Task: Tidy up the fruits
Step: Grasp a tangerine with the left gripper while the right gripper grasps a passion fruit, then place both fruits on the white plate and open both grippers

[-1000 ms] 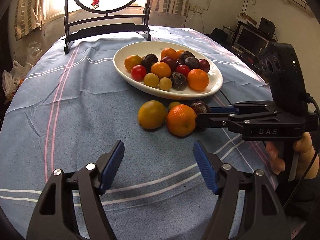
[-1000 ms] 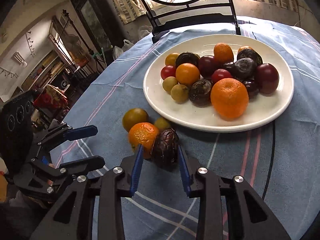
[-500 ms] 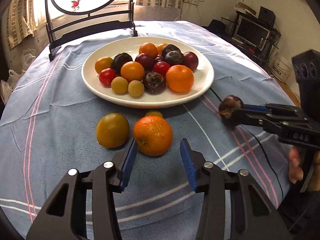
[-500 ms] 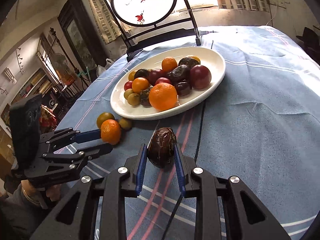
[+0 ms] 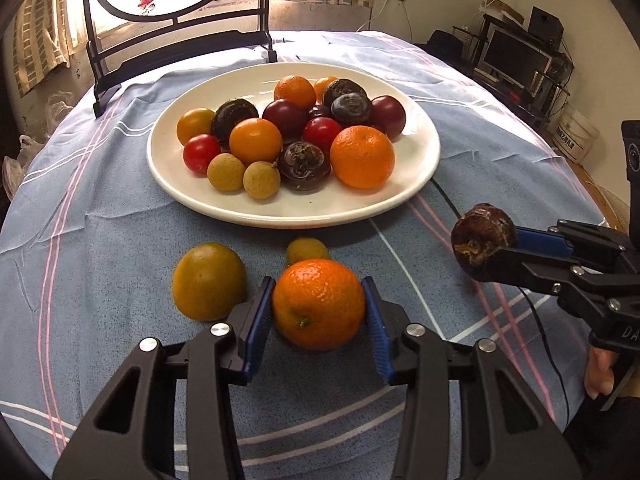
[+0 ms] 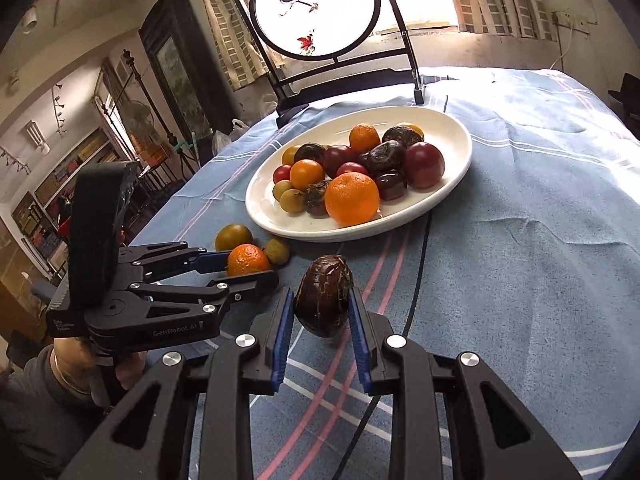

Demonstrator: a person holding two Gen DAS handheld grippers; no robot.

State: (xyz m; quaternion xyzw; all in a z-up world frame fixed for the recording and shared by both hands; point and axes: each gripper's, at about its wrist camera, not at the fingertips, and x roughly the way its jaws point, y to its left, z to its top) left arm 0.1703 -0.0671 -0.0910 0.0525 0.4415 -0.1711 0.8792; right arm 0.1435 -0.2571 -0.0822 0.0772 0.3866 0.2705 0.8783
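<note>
From the plate (image 5: 416, 184), bare cloth (image 6: 540, 240) lies open at three o'clock; loose fruit (image 5: 209, 281) crowds six o'clock; a chair (image 5: 180, 46) blocks twelve.

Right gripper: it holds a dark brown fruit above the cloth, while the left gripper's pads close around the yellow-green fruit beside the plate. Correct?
Not quite. The left gripper is closed on the orange, not the yellow-green fruit next to it, as the left wrist view shows. The right gripper does hold the dark brown fruit.
</note>
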